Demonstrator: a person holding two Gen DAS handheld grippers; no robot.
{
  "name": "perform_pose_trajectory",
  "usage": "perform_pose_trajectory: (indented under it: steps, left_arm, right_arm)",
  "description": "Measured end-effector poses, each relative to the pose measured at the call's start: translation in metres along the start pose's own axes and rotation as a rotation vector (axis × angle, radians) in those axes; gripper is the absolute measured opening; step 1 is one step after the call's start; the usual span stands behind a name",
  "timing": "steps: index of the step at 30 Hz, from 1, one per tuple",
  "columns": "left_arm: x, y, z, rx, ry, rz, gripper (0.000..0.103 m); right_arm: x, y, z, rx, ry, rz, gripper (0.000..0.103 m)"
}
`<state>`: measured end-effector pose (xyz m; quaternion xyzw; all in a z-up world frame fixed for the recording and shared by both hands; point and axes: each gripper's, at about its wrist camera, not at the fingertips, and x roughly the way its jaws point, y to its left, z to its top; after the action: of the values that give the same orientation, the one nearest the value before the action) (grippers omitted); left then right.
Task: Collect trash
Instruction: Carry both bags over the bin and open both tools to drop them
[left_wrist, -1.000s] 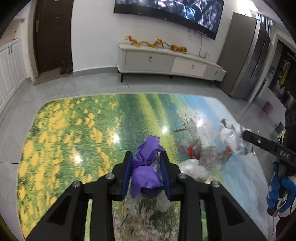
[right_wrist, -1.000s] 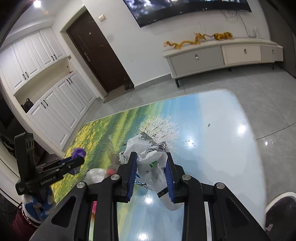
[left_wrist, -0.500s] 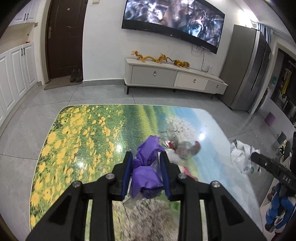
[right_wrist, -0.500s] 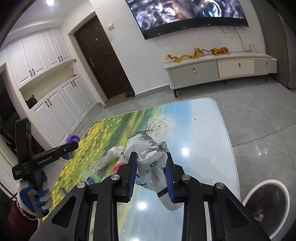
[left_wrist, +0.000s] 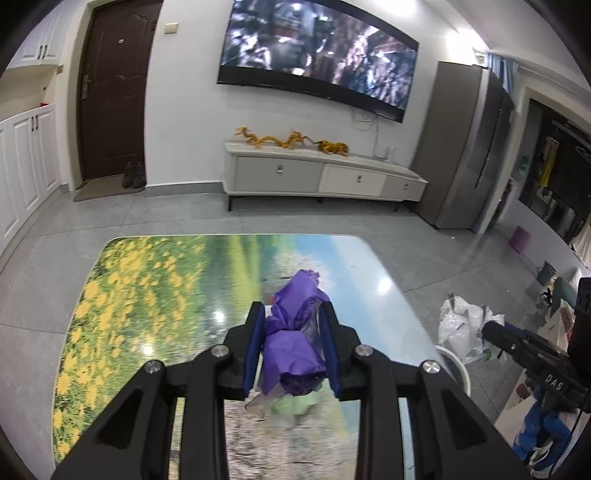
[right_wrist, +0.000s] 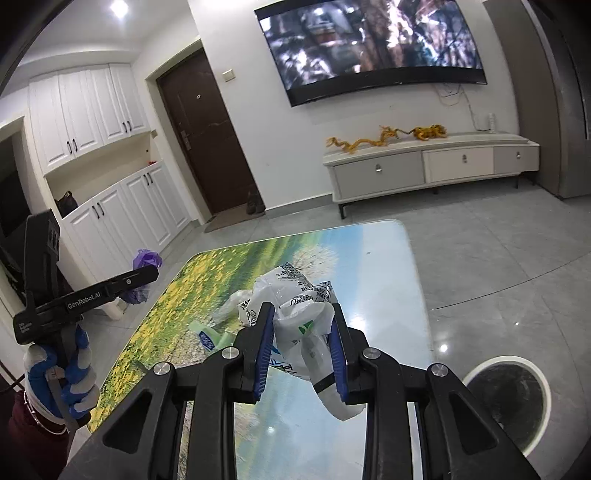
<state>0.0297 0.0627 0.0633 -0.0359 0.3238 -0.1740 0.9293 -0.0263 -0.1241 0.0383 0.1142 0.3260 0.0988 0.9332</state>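
Note:
My left gripper (left_wrist: 291, 328) is shut on a crumpled purple bag (left_wrist: 295, 332) and holds it above the landscape-printed table (left_wrist: 147, 295). My right gripper (right_wrist: 302, 328) is shut on a crumpled white plastic bag (right_wrist: 299, 325), held above the table's right part. A white round bin (right_wrist: 506, 391) stands on the floor at the lower right of the right wrist view; its rim also shows in the left wrist view (left_wrist: 454, 365). More trash lies on the table: a green and white packet (right_wrist: 208, 338) and a clear wrapper (right_wrist: 231, 302).
A TV cabinet (left_wrist: 321, 181) stands against the far wall under a large TV (left_wrist: 317, 88). A grey fridge (left_wrist: 469, 151) is at the right. White cupboards (right_wrist: 122, 218) and a dark door (right_wrist: 207, 140) are at the left.
Both grippers have risen and drawn back with their bags. The right gripper has moved right, so the bin has come further into view. The table trash has dropped low in the left view.

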Motion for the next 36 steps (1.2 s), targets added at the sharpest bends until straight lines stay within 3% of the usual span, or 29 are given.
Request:
perform_pose_trajectory:
  steps: [9, 18, 28, 36]
  left_arm:
    - [0.025, -0.061, 0.004, 0.048, 0.041, -0.089, 0.028]
    - [0.078, -0.145, 0.001, 0.151, 0.129, -0.166, 0.028]
    - [0.155, -0.247, -0.021, 0.273, 0.271, -0.257, 0.029]
    - [0.210, -0.299, -0.047, 0.301, 0.390, -0.308, 0.029]
  right_arm:
    - [-0.035, -0.037, -0.005, 0.027, -0.040, -0.087, 0.028]
    - [-0.054, -0.106, -0.016, 0.115, -0.047, -0.193, 0.028]
    - [-0.049, -0.188, -0.044, 0.244, 0.011, -0.309, 0.029]
    - [-0.035, -0.247, -0.072, 0.341, 0.083, -0.380, 0.029]
